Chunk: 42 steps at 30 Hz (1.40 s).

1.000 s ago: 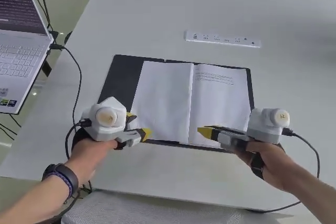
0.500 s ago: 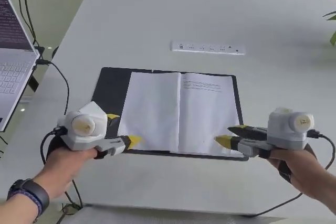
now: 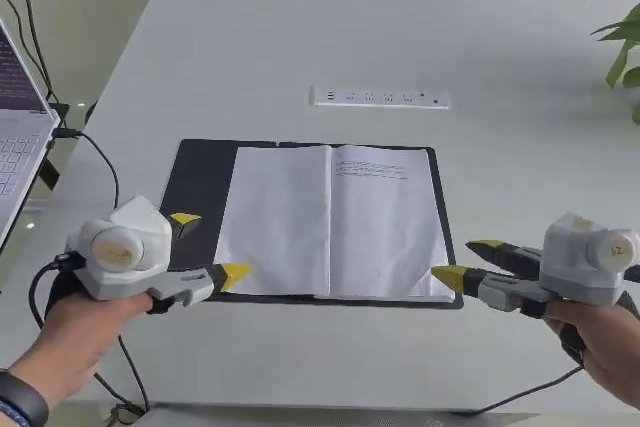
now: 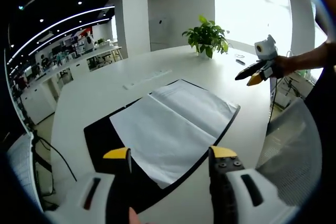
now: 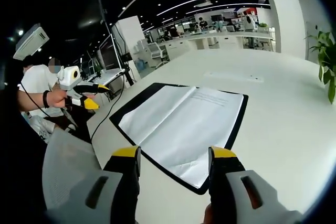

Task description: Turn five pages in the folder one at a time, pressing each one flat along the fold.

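The folder [image 3: 200,192] lay open and flat on the white table [image 3: 300,37], in the middle of the head view, with a blank left page [image 3: 275,217] and a right page [image 3: 385,222] that carried a few lines of print near its top. The fold [image 3: 329,217] ran straight between them.

My left hand-held gripper [image 3: 211,245] hovered at the lower left, by the black cover's bottom corner, jaws spread and holding nothing. My right hand-held gripper [image 3: 467,261] hung at the lower right, just off the bottom corner of the right page, also released and empty. Neither touched the folder.

I judged no page was in hand and the next move was to lift the right page by that corner. The risks lay there. The sheets looked thin and stacked close, so the jaw tips could catch two at once, which would spoil the one-at-a-time count. Clenching too far in from the edge could crease or tear the paper. With nothing pinning the cover, a sideways pull might slide the whole folder across the smooth table, towards the power strip [image 3: 378,98] at the top of the frame. A page let go before being pressed along the fold could spring back.
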{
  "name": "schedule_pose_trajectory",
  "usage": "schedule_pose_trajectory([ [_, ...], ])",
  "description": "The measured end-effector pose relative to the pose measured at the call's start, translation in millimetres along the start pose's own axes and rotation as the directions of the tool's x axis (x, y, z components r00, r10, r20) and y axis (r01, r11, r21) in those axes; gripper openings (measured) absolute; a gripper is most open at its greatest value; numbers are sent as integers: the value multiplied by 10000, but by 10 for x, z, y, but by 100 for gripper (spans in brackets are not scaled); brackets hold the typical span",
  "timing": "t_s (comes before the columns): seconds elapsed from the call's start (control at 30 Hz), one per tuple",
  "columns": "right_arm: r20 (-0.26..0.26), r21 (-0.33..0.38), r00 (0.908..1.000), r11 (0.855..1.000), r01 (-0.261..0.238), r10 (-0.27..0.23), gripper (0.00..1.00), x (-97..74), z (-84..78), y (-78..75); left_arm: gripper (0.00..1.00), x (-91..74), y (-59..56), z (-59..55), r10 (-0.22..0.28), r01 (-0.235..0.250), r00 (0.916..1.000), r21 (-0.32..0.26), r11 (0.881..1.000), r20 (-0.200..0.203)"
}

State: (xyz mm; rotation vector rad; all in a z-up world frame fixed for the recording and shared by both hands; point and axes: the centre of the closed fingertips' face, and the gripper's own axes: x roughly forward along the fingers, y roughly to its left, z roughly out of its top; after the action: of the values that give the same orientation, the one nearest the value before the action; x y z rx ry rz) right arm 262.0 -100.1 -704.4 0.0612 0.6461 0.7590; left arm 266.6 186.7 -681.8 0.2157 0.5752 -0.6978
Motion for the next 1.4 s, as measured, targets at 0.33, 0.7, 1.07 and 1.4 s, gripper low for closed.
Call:
schedule_pose_trajectory([
  [0.33,97,78,9990,9990,444,-445,60,-170,-97,25,68,-155,-41,-78,165,-162,9998,-496,9986,54],
  [0.7,92,294,9956,9953,927,-930,67,-306,-219,93,75,-309,-57,-232,608,-584,9980,-1306,9897,145],
  [1.07,65,416,9954,9945,957,-961,67,-300,-258,162,75,-340,-76,-232,688,-672,9976,-1308,9891,73],
  [1.4,38,352,9951,9945,986,-988,67,-294,-252,185,74,-227,-163,-134,434,-414,9990,-1227,9916,138],
])
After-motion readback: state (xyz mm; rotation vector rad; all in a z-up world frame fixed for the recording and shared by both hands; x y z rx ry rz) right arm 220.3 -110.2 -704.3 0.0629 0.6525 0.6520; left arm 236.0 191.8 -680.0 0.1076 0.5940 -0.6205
